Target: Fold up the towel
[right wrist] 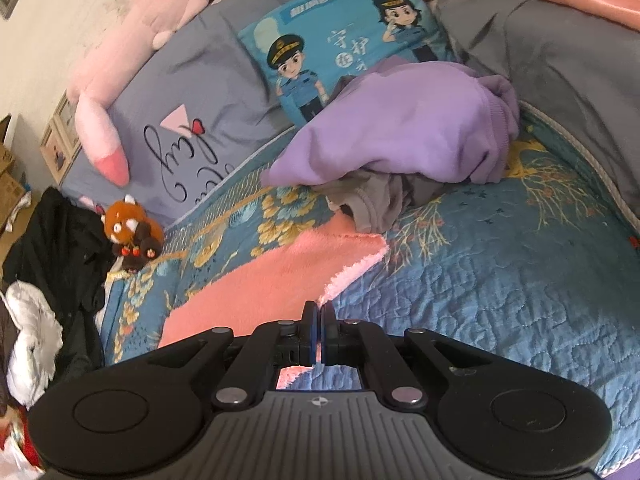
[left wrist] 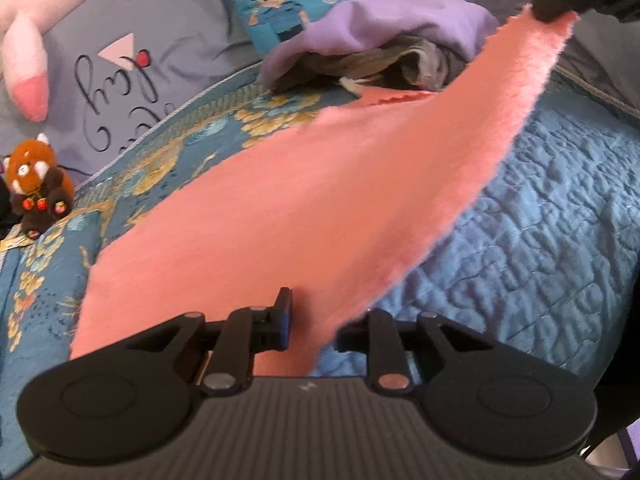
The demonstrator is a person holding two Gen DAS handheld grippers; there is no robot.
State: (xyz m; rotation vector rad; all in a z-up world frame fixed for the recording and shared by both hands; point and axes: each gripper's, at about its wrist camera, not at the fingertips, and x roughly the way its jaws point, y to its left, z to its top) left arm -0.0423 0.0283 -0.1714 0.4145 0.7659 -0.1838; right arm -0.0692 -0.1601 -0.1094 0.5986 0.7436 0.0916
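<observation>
At the bottom of the left wrist view, the left gripper stands with its fingers apart, the soft pink fleece towel draped between them and over the right finger, so nothing is pinched there. Low in the right wrist view, the right gripper has its blue pads pressed together on the towel's fringed edge; in the left view, that same tool appears in the upper right corner, lifting a corner so the cloth rises as a slanted band from lower left to upper right. The rest of the towel lies across the blue quilted bedspread.

It looks like a fold in mid-carry, one corner up and the opposite end slack. Next, I'd guess, the left fingers must close on the near edge, or the raised corner must be laid over the flat part, edges matched.

Farther back, towards the top of both frames, sit a crumpled purple sweatshirt and a blue cartoon-print pillow.
</observation>
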